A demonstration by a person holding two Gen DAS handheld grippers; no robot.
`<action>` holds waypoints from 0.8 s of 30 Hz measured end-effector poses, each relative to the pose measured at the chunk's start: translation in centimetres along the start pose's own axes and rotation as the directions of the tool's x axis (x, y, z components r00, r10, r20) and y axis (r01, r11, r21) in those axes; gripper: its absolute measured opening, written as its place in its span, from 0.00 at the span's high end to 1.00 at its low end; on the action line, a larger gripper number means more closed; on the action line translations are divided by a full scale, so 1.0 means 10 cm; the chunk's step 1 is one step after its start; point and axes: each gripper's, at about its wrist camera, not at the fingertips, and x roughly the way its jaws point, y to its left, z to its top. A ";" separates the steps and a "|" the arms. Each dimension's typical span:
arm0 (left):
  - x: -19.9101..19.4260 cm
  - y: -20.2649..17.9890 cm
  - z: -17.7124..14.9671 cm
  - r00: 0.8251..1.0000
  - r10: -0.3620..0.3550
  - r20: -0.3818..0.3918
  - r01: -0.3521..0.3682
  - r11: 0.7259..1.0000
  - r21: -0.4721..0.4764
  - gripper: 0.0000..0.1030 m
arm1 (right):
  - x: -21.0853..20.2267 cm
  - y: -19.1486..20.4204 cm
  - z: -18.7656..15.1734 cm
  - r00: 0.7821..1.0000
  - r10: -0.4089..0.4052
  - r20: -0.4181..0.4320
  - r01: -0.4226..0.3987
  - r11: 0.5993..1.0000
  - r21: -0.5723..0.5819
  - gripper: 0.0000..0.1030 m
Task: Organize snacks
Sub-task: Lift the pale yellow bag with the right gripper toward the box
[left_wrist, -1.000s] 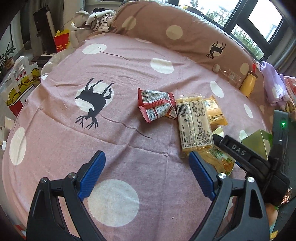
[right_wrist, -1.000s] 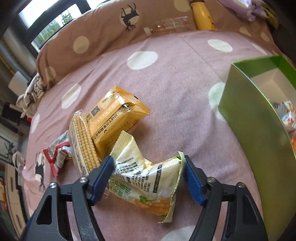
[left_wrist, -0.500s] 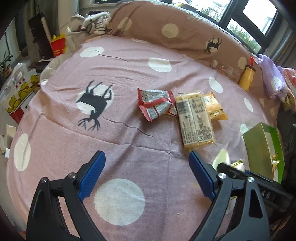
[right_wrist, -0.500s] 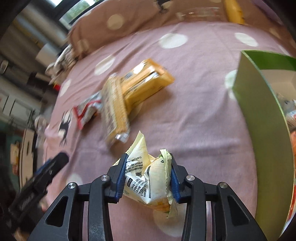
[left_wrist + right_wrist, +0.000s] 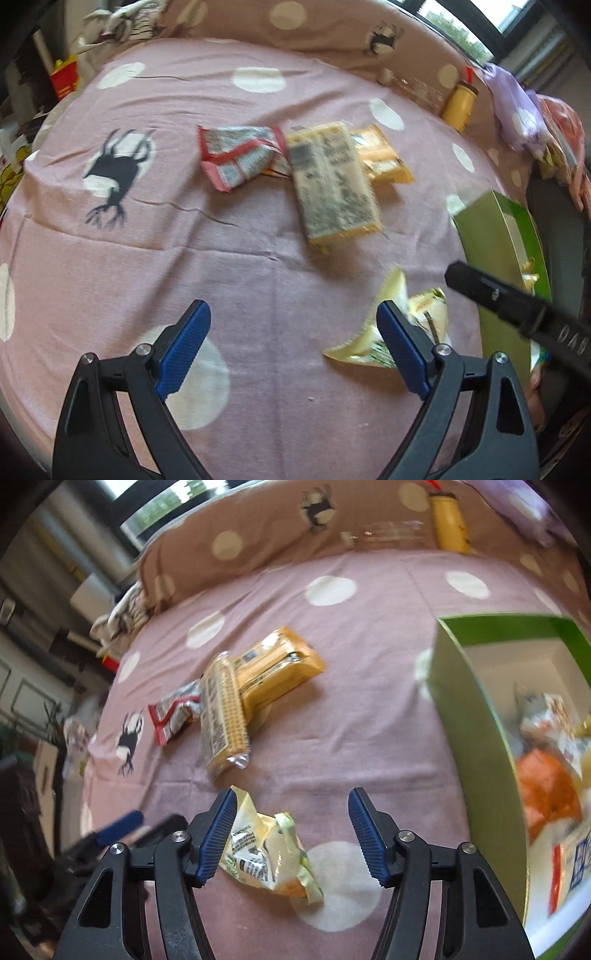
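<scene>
Half a second ago the right tongs (image 5: 291, 834) were pinched tight on the crumpled pale yellow-green foil snack bag (image 5: 269, 853); now their jaws have just been opening and stand apart. The bag lies against the left blue pad only, with a clear gap to the right pad, so nothing grips it. It sits over the pink spotted bedspread (image 5: 332, 738), partly across a white dot; whether it rests on the cloth or hangs just above it I cannot tell. The left tongs (image 5: 291, 347) are wide open and hold nothing, as they were before, though they have drifted so that the same bag (image 5: 417, 314) now shows just behind their right pad.

Three more snacks lie farther up the bed in a touching cluster: a red-and-silver wrapper (image 5: 240, 155), a long clear pack of pale biscuits (image 5: 332, 184) and an orange-yellow packet (image 5: 380, 155) partly under the biscuits. To the right stands an open green cardboard box (image 5: 476, 716) with several packets inside. A yellow bottle (image 5: 448, 524) and a clear plastic bottle (image 5: 388, 535) rest against the brown spotted pillow (image 5: 258, 539).
</scene>
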 end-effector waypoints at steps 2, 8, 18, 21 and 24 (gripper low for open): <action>0.04 -0.14 -0.03 0.999 -0.044 -0.027 0.045 0.998 0.045 0.11 | 0.00 -0.08 0.00 0.998 0.056 -0.019 -0.056 0.998 0.039 0.38; 0.21 -0.47 -0.14 0.988 -0.112 -0.102 0.126 0.983 0.136 0.14 | 0.25 -0.02 -0.05 0.985 0.120 -0.126 -0.112 0.991 0.066 0.38; 0.34 -0.63 -0.18 0.977 -0.173 -0.128 0.192 0.969 0.153 0.49 | 0.43 0.11 -0.13 0.976 0.130 -0.177 -0.130 0.991 0.010 0.45; 0.31 -0.64 -0.17 0.977 -0.181 -0.114 0.196 0.970 0.145 0.53 | 0.39 0.11 -0.13 0.978 0.133 -0.162 -0.134 0.991 0.005 0.49; 0.24 -0.67 -0.16 0.979 -0.183 -0.090 0.195 0.970 0.148 0.55 | 0.31 0.14 -0.12 0.982 0.129 -0.135 -0.133 0.991 -0.018 0.49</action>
